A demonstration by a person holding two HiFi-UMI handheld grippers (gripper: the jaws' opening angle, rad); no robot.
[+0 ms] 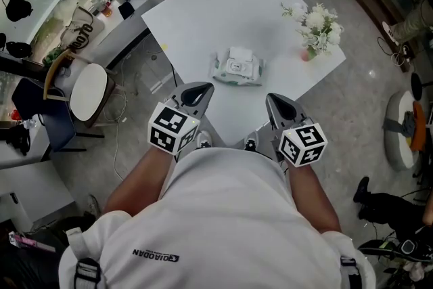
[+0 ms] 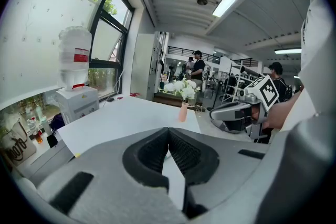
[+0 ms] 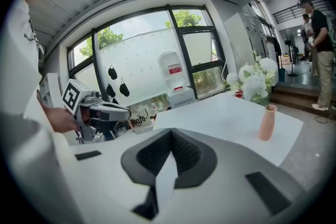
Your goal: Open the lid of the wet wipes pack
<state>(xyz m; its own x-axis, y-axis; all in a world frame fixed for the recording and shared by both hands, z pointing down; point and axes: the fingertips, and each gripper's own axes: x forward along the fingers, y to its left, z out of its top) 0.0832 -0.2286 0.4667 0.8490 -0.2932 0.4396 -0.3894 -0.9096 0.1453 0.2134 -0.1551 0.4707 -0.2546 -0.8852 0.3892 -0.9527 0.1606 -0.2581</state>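
Note:
The wet wipes pack [image 1: 237, 68] lies flat on the white table [image 1: 203, 17], near its front edge, with its white lid down. My left gripper [image 1: 197, 93] is held at the table's near edge, just left of the pack, jaws shut with nothing between them. My right gripper [image 1: 278, 105] hovers off the near edge, right of the pack, also shut and empty. In the left gripper view my left gripper [image 2: 168, 130] has its tips touching and the right gripper [image 2: 233, 115] shows beside it. In the right gripper view my right gripper [image 3: 170, 132] is closed and the left gripper [image 3: 97, 110] shows at left. The pack is hidden in both gripper views.
A pink vase of white flowers [image 1: 316, 29] stands near the table's right corner. A chair with a round white seat [image 1: 88, 91] sits left of the table. A water dispenser [image 2: 76, 81] stands by the window. People [image 3: 317, 55] stand in the background.

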